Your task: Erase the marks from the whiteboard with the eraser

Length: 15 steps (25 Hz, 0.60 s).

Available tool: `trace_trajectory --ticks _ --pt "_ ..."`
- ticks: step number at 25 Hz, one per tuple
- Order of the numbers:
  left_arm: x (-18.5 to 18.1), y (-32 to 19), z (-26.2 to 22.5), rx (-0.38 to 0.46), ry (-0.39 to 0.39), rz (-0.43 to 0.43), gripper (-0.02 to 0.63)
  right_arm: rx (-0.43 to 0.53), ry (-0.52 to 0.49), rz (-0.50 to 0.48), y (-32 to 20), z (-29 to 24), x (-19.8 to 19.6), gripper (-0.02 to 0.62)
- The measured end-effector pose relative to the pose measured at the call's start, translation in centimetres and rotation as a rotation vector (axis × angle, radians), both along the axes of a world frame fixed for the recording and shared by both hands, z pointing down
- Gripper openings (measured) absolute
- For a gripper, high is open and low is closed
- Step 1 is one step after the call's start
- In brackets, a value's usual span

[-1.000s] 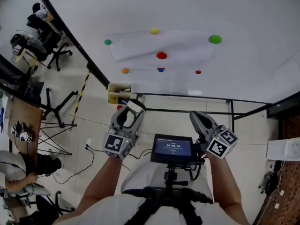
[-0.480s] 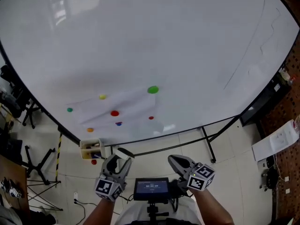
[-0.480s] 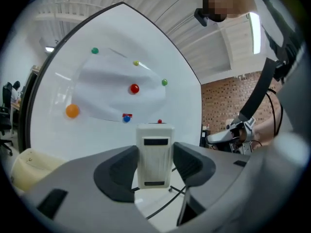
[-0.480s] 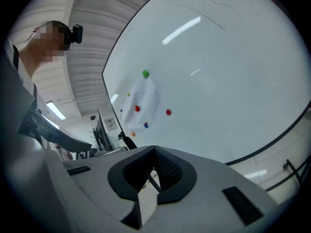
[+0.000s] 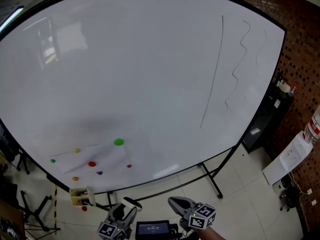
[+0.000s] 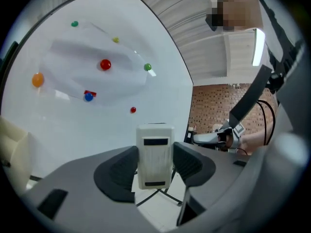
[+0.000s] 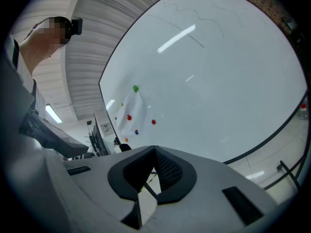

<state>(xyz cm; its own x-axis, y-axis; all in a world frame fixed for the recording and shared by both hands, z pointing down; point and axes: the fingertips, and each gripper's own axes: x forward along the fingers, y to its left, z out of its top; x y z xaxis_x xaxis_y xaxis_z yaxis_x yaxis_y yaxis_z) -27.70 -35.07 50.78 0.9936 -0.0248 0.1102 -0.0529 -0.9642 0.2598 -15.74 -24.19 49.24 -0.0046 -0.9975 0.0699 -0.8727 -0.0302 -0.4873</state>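
Whiteboard (image 5: 150, 59) lower in frame, marks (image 5: 212, 74) newly visible

Cream eraser (image 6: 154, 154), white whiteboard (image 5: 150, 59) with thin dark marks (image 5: 216, 74), green magnet (image 5: 118, 142)

red brick wall (image 5: 301, 19); pale tiled floor (image 5: 250, 194)

Whiteboard (image 5: 150, 59) face is sitting open around the pen lines (image 5: 216, 79). Magnets (image 5: 118, 142) are crowding the lower left.
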Motion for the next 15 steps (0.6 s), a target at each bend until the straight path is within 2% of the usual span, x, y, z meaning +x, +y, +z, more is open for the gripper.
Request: trace_trajectory --ticks 2,5,7,11,15 --pt "1.9 1.9 -0.6 -0.024 0.004 0.004 0.259 0.003 -0.001 0.011 2.3 -0.3 1.7 0.008" --pt "5.7 5.9 -1.5 -0.010 -0.007 0.031 0.259 0.005 0.024 0.033 6.6 -1.1 5.4 0.008" --pt "9.4 9.3 -1.9 0.018 -0.013 0.052 0.259 0.011 0.041 0.048 10.3 -1.6 8.7 0.008" --pt "19.0 16.3 -1.7 0.076 0.013 0.091 0.261 0.019 0.110 0.084 18.1 -2.5 18.0 0.008" --pt "23.4 21.0 -1.9 0.103 0.003 0.098 0.261 0.039 0.131 0.095 22.4 -2.5 22.5 0.008"
